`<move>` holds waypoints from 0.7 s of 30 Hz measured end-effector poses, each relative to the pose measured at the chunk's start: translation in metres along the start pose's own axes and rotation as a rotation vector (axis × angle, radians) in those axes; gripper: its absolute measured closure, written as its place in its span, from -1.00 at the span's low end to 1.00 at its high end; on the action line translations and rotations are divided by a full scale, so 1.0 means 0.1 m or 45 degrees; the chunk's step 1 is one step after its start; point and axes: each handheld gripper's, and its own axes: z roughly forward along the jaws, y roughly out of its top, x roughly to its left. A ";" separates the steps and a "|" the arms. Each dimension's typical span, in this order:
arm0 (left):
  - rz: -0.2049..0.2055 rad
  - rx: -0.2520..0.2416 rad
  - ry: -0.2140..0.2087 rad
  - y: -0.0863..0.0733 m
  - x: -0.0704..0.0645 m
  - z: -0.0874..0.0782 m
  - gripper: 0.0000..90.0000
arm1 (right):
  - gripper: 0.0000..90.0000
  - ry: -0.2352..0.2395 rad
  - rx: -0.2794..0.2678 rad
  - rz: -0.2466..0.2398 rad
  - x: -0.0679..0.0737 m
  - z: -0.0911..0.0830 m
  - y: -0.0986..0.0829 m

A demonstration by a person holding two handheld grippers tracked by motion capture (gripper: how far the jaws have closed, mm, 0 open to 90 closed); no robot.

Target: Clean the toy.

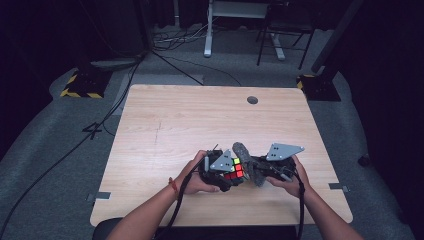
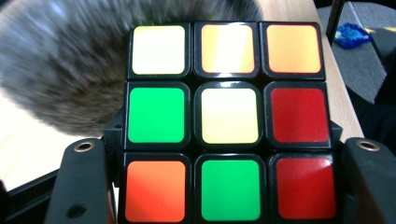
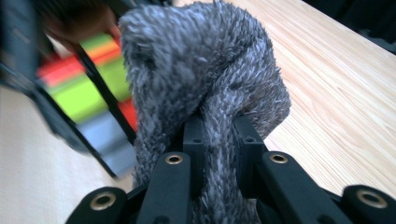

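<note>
High view: the left tool [image 1: 226, 171] is clamped on the puzzle cube [image 1: 235, 169], held just above the desk [image 1: 200, 120] near its front edge.
Right tool [image 1: 260, 167]: closed on a bunched grey fuzzy cloth [image 3: 205, 79], pressed against the cube.
Cube face [image 2: 226, 121]: mixed stickers, square between the jaws.
Advice: keep the cube firmly pinched; wipe with short, light strokes so no layer twists.

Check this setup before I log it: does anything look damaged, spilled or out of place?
Nothing stands out. The left gripper clamps a scrambled Rubik's cube, the right gripper pinches a bunched grey fuzzy cloth beside it, over the wooden table.
</note>
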 end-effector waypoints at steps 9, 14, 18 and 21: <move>-0.045 -0.064 0.047 0.00 0.08 -0.15 -0.25 | 0.76 0.016 0.016 -0.026 0.06 0.02 -0.02; -0.069 -0.037 0.046 -0.04 0.12 -0.13 -0.25 | 0.76 0.027 -0.001 -0.065 0.12 0.01 0.00; -0.059 0.021 0.061 -0.05 0.11 -0.06 -0.25 | 0.76 0.073 -0.065 -0.055 0.11 -0.07 0.03; -0.059 0.047 0.044 -0.06 0.09 0.01 -0.26 | 0.76 0.065 -0.062 -0.081 0.16 -0.08 0.06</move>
